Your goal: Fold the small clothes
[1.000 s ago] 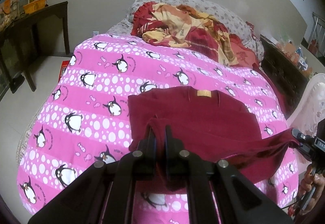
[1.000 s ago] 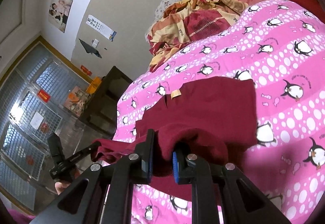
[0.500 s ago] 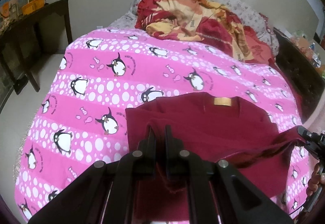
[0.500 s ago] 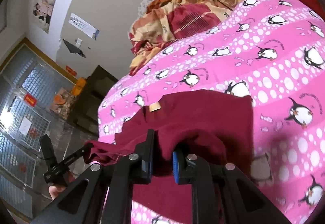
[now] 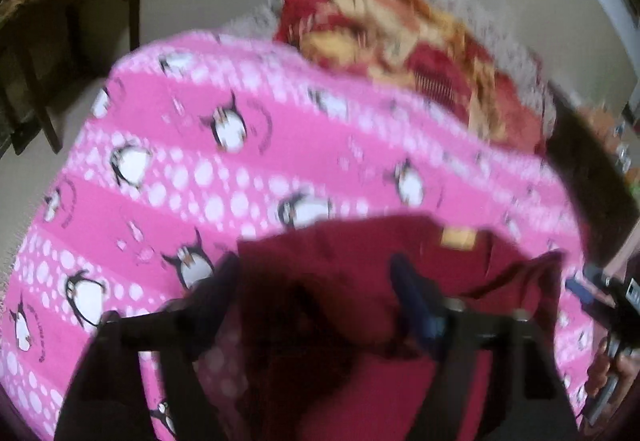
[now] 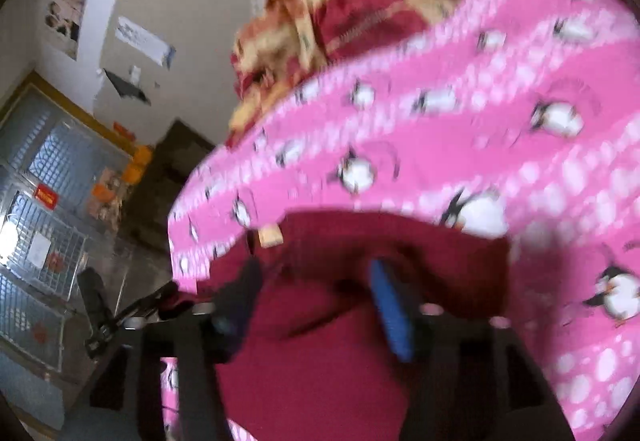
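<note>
Both views smeared by blur. Pink penguin bedspread [image 5: 248, 145] covering the bed, far edge hidden under a crumpled red and yellow blanket [image 5: 420, 53]. Dark red garment [image 5: 360, 253] lying on the near bedspread, tan neck label [image 5: 456, 237] barely legible. Left tool [image 5: 316, 281] and right tool [image 6: 316, 289] both spreading, cloth bunched between the jaws, contact unclear.

No text can be read: the shirt's tan neck label [image 5: 456, 237] is blurred blank
</note>
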Tool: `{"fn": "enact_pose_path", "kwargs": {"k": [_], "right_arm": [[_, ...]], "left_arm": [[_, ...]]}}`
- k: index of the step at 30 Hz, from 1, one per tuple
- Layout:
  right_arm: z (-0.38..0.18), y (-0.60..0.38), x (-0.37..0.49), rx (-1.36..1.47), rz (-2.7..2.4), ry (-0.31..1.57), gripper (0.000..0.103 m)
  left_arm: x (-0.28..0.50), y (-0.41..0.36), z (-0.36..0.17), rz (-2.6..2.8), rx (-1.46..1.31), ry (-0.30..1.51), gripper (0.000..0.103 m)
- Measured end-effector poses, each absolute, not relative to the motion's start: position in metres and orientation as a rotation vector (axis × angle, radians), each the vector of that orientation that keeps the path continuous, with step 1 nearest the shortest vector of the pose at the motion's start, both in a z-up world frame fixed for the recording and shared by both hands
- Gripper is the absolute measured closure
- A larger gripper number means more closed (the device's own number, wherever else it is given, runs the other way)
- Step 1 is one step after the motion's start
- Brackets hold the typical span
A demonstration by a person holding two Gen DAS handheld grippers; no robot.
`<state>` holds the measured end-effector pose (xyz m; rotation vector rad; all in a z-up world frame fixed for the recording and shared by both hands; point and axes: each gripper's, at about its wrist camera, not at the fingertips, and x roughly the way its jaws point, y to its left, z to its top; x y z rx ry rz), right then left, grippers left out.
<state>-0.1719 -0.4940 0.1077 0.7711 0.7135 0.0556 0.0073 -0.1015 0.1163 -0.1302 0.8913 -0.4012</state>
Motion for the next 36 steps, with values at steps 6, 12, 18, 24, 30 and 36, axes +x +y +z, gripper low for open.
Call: {"fn": "enact_pose_path", "kwargs": {"k": [6,12,18,24,30,36], "right_arm": [[0.109,-0.466,-0.178,0.641,0.096,0.778,0.044],[0.086,-0.429,-0.133,0.441,0.107,0.896,0.047],[0.061,-0.472,-0.109,0.466,-0.144,0.864,0.062],[0.091,-0.481,-0.134,0.502,-0.116,0.793,0.052],[0.084,-0.478,-0.119,0.453,-0.165,0.833,0.033],[0.057,-0.488,-0.104,0.454,-0.336,0.905,0.047]], "left_arm": [[-0.008,-0.101,0.131,-0.384,-0.097,0.847,0.027],[-0.006,-0.137,0.086,-0.365,0.051,0.956,0.027],[0.029,-0.166,0.042,-0.284,0.15,1.054,0.023],[0.027,-0.157,0.038,-0.29,0.103,1.059,0.023],[0.028,-0.141,0.041,-0.26,0.037,1.071,0.023],[0.025,-0.133,0.042,-0.231,0.038,1.087,0.023]]}}
